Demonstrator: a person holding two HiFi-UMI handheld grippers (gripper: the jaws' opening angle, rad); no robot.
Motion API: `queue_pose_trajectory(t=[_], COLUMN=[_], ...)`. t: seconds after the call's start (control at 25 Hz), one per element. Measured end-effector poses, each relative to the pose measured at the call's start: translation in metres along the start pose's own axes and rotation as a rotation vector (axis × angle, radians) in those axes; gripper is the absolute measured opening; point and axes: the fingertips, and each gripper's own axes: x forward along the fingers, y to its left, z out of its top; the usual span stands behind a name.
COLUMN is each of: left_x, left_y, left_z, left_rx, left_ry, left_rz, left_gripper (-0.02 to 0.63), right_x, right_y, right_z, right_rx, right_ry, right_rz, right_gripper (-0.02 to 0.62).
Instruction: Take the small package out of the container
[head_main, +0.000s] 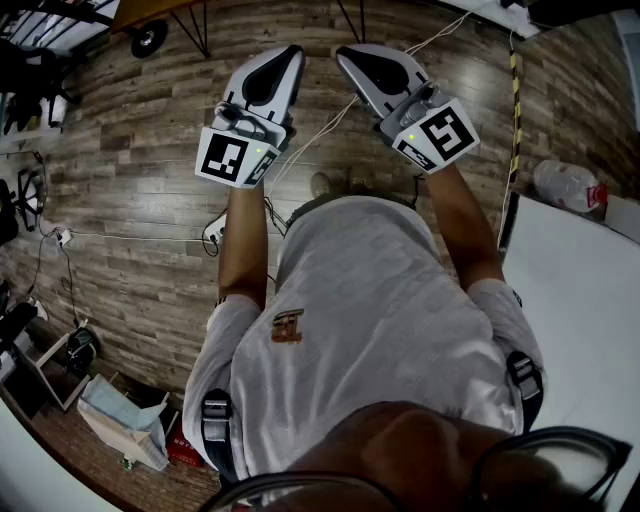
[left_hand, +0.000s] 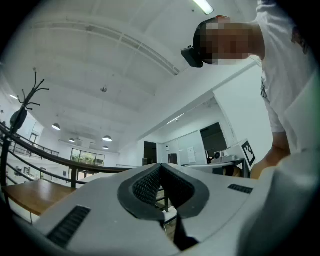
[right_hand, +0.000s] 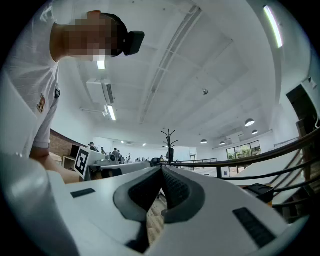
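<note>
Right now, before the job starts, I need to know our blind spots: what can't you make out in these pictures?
The container and small package: in no view; both gripper views point up at the ceiling.
The white surface: cut off by the head view's right edge.
The floor under the person: hidden by the person's body in the head view.

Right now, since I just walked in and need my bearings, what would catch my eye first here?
The left gripper and right gripper stand out, held side by side over the wood-plank floor, jaws shut on nothing. No container or package shows; a white table fills the head view's right edge.
</note>
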Motion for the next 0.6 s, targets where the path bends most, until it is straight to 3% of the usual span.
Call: queue_pose_trajectory(t=[0.6], left_x=[-0.016], left_y=[0.013], left_z=[0.0], left_rx=[-0.011], left_ry=[0.0], left_rz=[0.012], left_gripper=[0.018], right_x=[0.016], right_y=[0.01], right_z=[-0.005], right_rx=[0.023], right_ry=[0.006], right_rz=[0.013], right_gripper=[0.031])
